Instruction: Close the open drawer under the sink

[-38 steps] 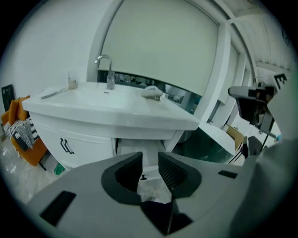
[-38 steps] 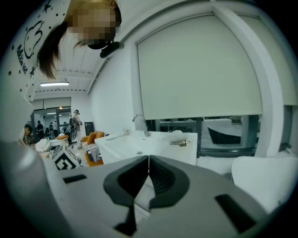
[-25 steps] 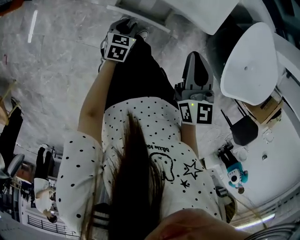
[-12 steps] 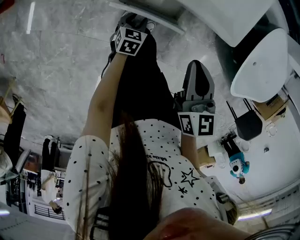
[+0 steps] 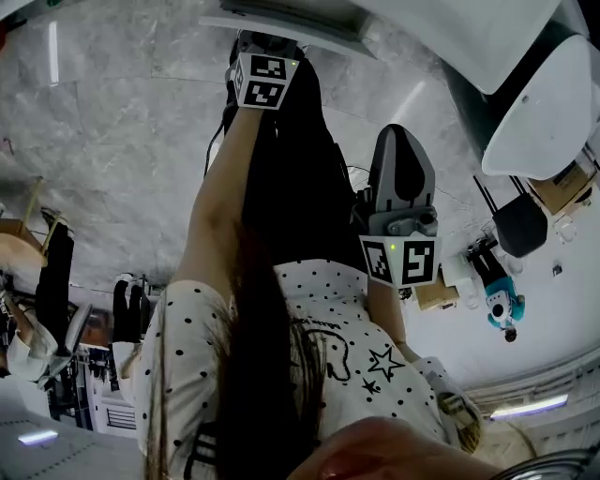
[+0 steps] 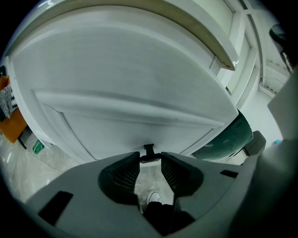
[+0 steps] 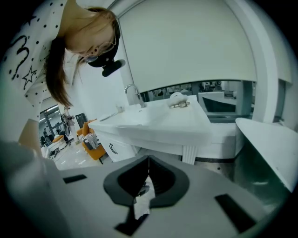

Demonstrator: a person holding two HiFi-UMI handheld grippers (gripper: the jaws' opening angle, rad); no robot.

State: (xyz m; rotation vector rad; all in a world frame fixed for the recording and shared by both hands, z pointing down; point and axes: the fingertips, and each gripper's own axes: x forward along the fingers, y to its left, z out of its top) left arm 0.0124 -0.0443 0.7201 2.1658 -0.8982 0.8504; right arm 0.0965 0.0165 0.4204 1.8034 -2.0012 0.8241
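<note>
In the left gripper view a white drawer front (image 6: 130, 97) fills the picture under the white countertop edge (image 6: 195, 32). Its small black handle (image 6: 149, 150) sits right at the tips of my left gripper (image 6: 150, 157), whose jaws stand open and do not press on it. In the head view the left gripper (image 5: 261, 45) reaches down to the white drawer front (image 5: 281, 21) at the top edge. My right gripper (image 5: 398, 141) hangs apart, beside the person's leg, its jaws shut and empty (image 7: 148, 160). It looks at a white sink (image 7: 163, 118) with a tap (image 7: 132, 94).
A white round-edged unit (image 5: 539, 117) stands at the right of the head view, with a black stool (image 5: 520, 225) beside it. The person's dark trousers (image 5: 291, 178) and a shoe (image 6: 153, 199) lie below the left gripper. Grey marble floor (image 5: 122, 141) spreads to the left.
Both grippers have sunk lower. In the head view the left gripper has moved closer to the white drawer front at the top; the right gripper has shifted slightly right.
</note>
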